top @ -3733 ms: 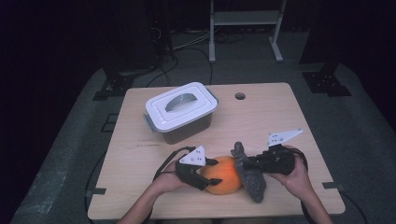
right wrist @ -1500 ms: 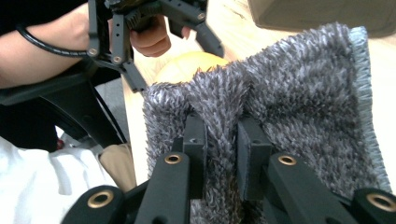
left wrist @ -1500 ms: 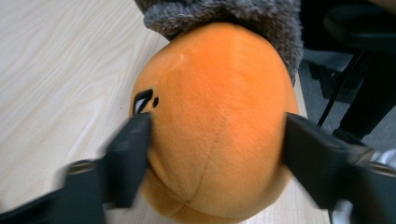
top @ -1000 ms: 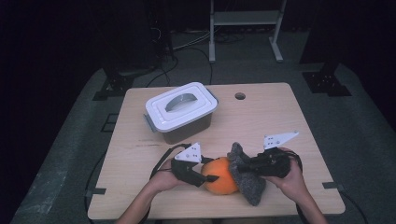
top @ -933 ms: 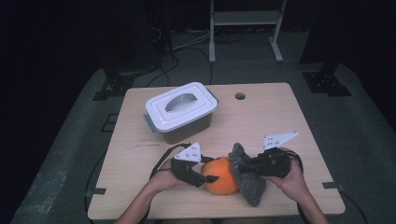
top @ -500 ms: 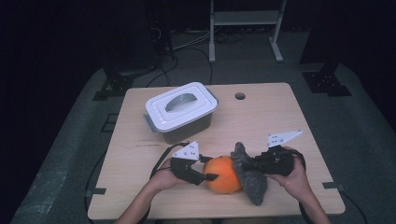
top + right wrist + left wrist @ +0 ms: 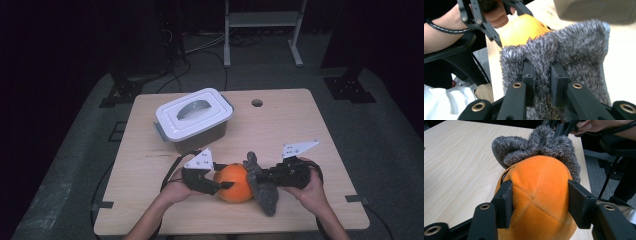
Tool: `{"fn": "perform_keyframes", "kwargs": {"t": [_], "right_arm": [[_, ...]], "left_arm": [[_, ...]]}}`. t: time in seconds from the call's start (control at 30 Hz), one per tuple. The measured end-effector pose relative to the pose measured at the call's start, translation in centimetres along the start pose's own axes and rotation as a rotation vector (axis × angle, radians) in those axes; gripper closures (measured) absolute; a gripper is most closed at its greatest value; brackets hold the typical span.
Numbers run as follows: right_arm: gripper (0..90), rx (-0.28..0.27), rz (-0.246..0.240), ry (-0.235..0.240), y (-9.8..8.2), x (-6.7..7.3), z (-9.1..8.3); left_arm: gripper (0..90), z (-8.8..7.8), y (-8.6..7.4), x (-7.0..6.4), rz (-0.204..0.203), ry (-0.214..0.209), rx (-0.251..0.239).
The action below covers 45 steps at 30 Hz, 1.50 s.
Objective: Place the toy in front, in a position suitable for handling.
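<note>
An orange plush ball (image 7: pixel 235 182) lies near the table's front edge, with a grey fuzzy knit cloth (image 7: pixel 264 192) bunched against its right side. My left gripper (image 7: pixel 221 185) comes in from the left. In the left gripper view, the pads of the left gripper (image 7: pixel 539 192) press into both flanks of the orange plush ball (image 7: pixel 541 195), with the grey cloth (image 7: pixel 536 147) behind it. My right gripper (image 7: pixel 265 176) reaches in from the right. In the right gripper view, the right gripper (image 7: pixel 542 72) is shut tight on a fold of the grey cloth (image 7: pixel 579 50).
A grey box with a white handled lid (image 7: pixel 194 117) stands at the back left of the wooden table (image 7: pixel 290 130). A small round hole (image 7: pixel 257 103) sits near the far edge. Cables trail from both grippers, and dark floor with stands surrounds the table.
Since the earliest frame the left gripper and the orange ball have shifted slightly left. Over the last second both hands and the cloth stay almost where they were.
</note>
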State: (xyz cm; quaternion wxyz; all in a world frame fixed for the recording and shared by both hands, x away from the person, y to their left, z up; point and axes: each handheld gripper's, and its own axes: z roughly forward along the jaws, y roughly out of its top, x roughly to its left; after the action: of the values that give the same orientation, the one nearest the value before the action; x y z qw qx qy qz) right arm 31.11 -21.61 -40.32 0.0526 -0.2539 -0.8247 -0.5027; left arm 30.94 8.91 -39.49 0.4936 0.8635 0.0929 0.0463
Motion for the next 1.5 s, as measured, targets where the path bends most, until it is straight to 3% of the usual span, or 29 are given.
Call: {"fn": "perform_keyframes", "kwargs": {"t": [0.1,0.17,0.27,0.43,0.57,0.77,0.87,0.93,1.07,1.17,1.33,1.43,1.5], "right_arm": [[75.8,-0.041,-0.021,0.035,0.6,0.8,-0.1],[75.7,-0.018,-0.037,0.027,0.8,1.1,0.3],[75.8,0.002,-0.024,0.033,0.3,0.7,0.8],[75.8,-0.004,0.000,0.017,-0.1,0.0,0.4],[75.8,0.003,0.022,0.000,-0.5,-0.7,0.1],[76.1,-0.005,0.048,-0.003,-0.7,-1.1,-0.2],[76.3,-0.020,0.020,-0.001,-0.1,-0.3,-0.4],[76.3,-0.058,0.006,0.039,0.4,0.3,-0.6],[76.4,-0.044,-0.008,0.038,0.5,0.6,-0.2],[76.4,-0.049,0.018,0.043,0.0,-0.2,-0.3],[76.4,-0.010,0.047,0.021,-0.7,-1.0,-0.7],[76.4,-0.026,0.022,0.011,-0.2,-0.3,-1.0],[76.3,-0.065,0.000,0.051,0.4,0.5,-1.0]], "left_arm": [[39.2,0.1,0.0,0.0,-0.004,-0.012,-0.001],[33.1,0.2,0.1,0.1,-0.030,-0.016,-0.004],[23.6,0.3,0.1,0.3,-0.069,-0.016,-0.006],[24.0,0.6,-0.1,0.0,-0.037,-0.043,0.010],[31.4,0.6,-0.2,-0.1,-0.012,-0.083,0.004],[23.0,1.2,-0.5,-0.1,-0.025,-0.051,0.018],[27.1,1.3,-0.8,-0.2,-0.028,-0.051,0.011],[35.8,1.3,-0.7,-0.4,-0.004,-0.036,0.007],[44.6,0.9,-0.4,-0.5,-0.003,-0.024,-0.002],[47.2,0.6,-0.3,-0.3,-0.017,-0.025,-0.018],[48.0,0.4,-0.1,-0.3,-0.024,-0.034,-0.045],[48.0,0.2,0.1,-0.3,-0.023,-0.038,-0.055],[47.9,0.1,0.2,-0.4,-0.021,-0.037,-0.056]]}}
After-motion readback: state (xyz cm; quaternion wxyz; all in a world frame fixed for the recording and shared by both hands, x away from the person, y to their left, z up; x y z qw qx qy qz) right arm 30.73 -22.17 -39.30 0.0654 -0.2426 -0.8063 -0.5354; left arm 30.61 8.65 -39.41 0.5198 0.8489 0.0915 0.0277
